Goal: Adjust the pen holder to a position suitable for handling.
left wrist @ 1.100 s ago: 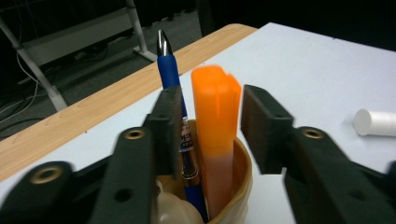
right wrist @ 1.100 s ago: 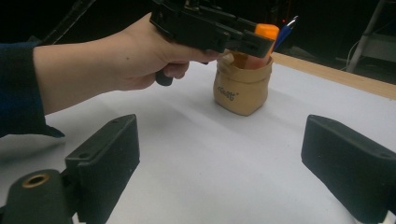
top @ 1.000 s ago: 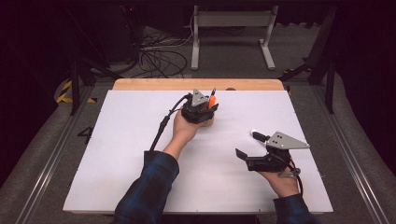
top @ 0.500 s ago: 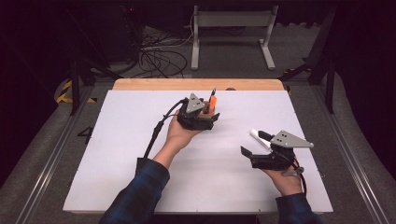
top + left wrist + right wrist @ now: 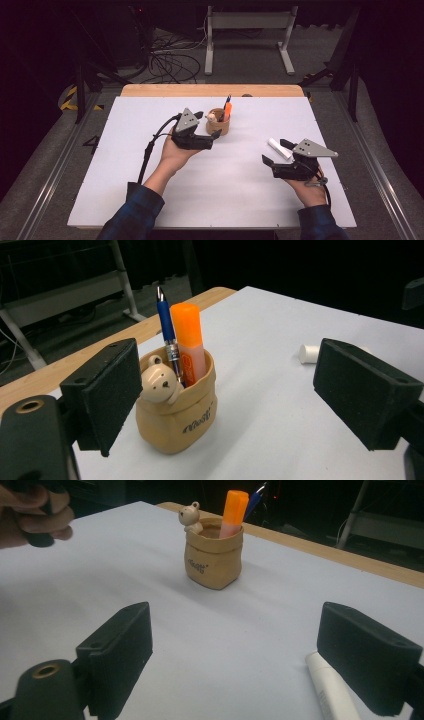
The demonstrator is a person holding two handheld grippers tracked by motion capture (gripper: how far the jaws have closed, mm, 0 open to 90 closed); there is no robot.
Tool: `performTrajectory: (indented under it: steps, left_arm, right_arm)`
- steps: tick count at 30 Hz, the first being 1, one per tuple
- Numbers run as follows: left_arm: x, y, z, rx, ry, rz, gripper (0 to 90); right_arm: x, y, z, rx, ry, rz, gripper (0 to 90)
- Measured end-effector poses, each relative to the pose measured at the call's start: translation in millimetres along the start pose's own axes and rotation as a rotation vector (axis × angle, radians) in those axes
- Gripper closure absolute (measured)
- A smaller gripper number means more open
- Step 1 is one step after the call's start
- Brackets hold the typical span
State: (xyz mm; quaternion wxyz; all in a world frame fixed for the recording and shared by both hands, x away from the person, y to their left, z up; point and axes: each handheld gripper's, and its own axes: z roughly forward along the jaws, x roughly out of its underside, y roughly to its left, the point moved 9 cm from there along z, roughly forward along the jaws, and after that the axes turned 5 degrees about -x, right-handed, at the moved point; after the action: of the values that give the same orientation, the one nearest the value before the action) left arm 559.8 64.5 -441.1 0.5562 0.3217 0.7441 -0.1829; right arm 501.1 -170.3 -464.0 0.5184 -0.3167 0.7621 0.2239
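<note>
1. Nearest the person, the right gripper (image 5: 278, 159) hangs low over the white table top (image 5: 150, 200). Its black jaws stand wide apart and hold nothing.
2. A white marker pen with a round cap (image 5: 331, 689) lies flat on the table, just beside that gripper's right jaw, not between the jaws.
3. Farther out, the left gripper (image 5: 207, 134) sits just beside the small tan pen pot shaped like a paper sack (image 5: 176, 412). Its jaws have just been opening. They stand wide now, and nothing is between them.
4. The pot stands upright near the far edge of the table. A little tan bear (image 5: 159, 384) peeks over its rim.
5. Inside the pot stand a fat orange highlighter (image 5: 190, 342) and a thin blue pen (image 5: 166, 325), both upright.
6. I think the white marker is next to go in the pot.
7. What could go wrong: the marker is round, so a jaw that bumps its side could make it roll away.
8. The left gripper is very close to the pot. A careless move there could tip the pot and spill the pens.
9. The pot is small and partly full, so the marker could hit the rim and miss.
</note>
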Motion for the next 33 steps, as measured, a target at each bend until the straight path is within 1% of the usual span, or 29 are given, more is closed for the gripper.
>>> performTrajectory:
  steps: [2,5,6,9,12,15,17,19,21,26,29,31,32,33]
  left_arm:
    - [0.3,2.0,-7.5,-0.006,-0.005,0.004,12.6]
    - [1.6,3.0,-18.7,-0.006,-0.015,0.005,12.5]
    - [2.5,3.7,-22.4,-0.010,-0.018,0.013,12.5]
    - [5.8,3.4,-32.6,-0.016,-0.029,0.002,12.5]
    - [10.1,3.6,-41.1,-0.024,-0.036,0.008,12.4]
    - [14.4,5.6,-47.8,-0.035,-0.035,0.011,12.2]
    - [17.2,7.5,-51.8,-0.044,-0.030,0.020,12.3]
    - [20.1,7.5,-55.9,-0.041,-0.022,0.025,12.3]
    - [21.8,7.8,-59.9,-0.037,-0.018,0.024,12.3]
    - [24.2,9.2,-69.2,-0.045,-0.036,0.020,12.3]
    - [26.1,8.9,-73.8,-0.047,-0.045,0.012,12.2]
    - [27.8,7.0,-76.8,-0.042,-0.053,0.001,12.3]
    - [29.4,5.5,-77.3,-0.033,-0.043,0.007,12.4]
    - [30.4,4.8,-78.2,-0.034,-0.036,0.019,12.2]
  right_arm:
    - [0.5,-3.0,0.1,0.007,0.006,-0.005,15.4]
    - [0.9,-7.9,0.1,0.017,0.006,0.001,15.7]
    - [1.1,-9.4,0.0,0.021,0.006,0.002,15.8]
    - [1.9,-15.8,-1.0,0.045,0.006,-0.014,17.2]
    - [3.5,-22.0,-1.1,0.056,0.012,-0.014,18.0]
    - [5.9,-28.3,-1.0,0.063,0.019,-0.004,18.4]
    - [7.4,-31.9,-1.2,0.063,0.025,0.020,18.8]
    - [8.2,-35.3,-1.5,0.065,0.025,0.032,19.4]
    - [9.2,-38.8,-2.1,0.071,0.029,0.036,19.9]
    - [11.1,-48.6,-3.5,0.094,0.037,0.049,22.5]
    - [13.5,-53.7,-3.7,0.110,0.051,0.056,24.1]
    - [15.8,-57.9,-3.8,0.120,0.062,0.053,24.6]
    - [16.7,-59.7,-4.0,0.129,0.066,0.054,24.8]
    - [17.8,-61.6,-4.4,0.136,0.074,0.051,25.0]
